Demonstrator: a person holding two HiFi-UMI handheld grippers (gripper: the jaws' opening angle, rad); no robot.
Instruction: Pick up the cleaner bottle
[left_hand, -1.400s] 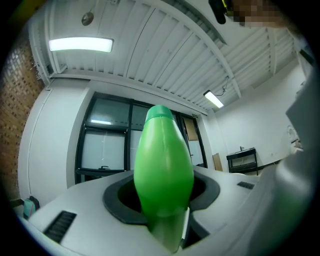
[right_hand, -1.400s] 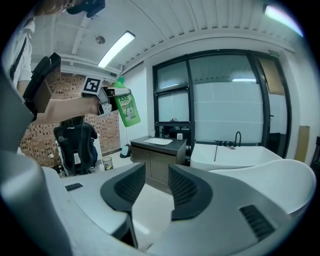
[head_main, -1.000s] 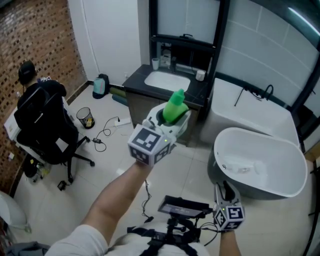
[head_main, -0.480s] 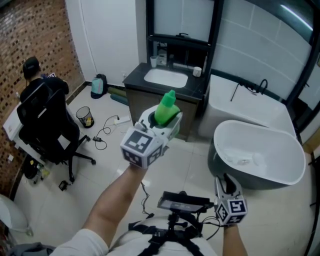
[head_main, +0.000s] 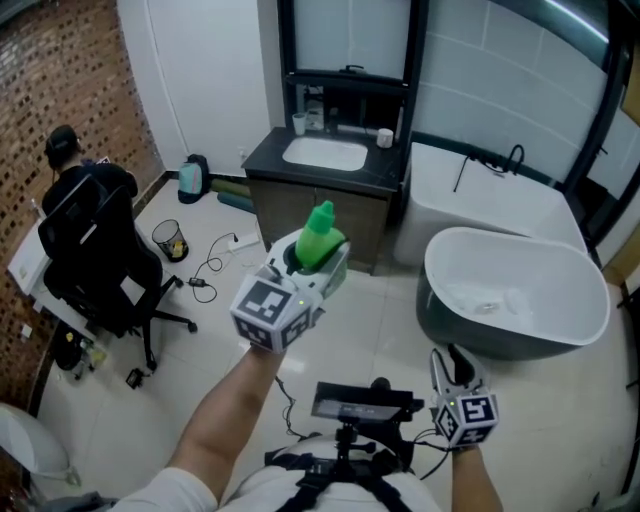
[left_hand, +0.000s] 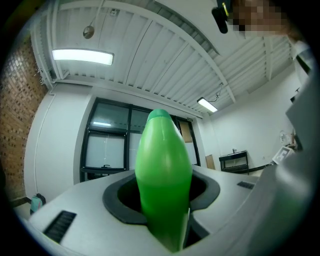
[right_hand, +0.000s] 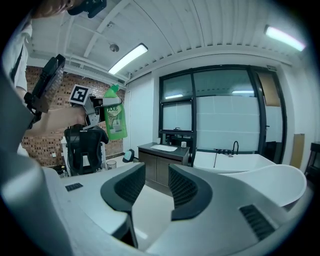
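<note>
Head view: left claw (head_main: 312, 262) holds bottle (head_main: 322, 231) above floor (head_main: 375, 322).

Bright, even light from ceiling strip lights (left_hand: 82, 57); fisheye bending at edges.

Open floor (head_main: 380, 312) between office chair (head_main: 95, 262) and bathtub (head_main: 480, 340)

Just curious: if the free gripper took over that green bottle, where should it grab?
On the cleaner bottle, probably the broad labelled body below the left gripper, which clamps its narrow upper part. Bring the open right gripper in level, from the side.
</note>
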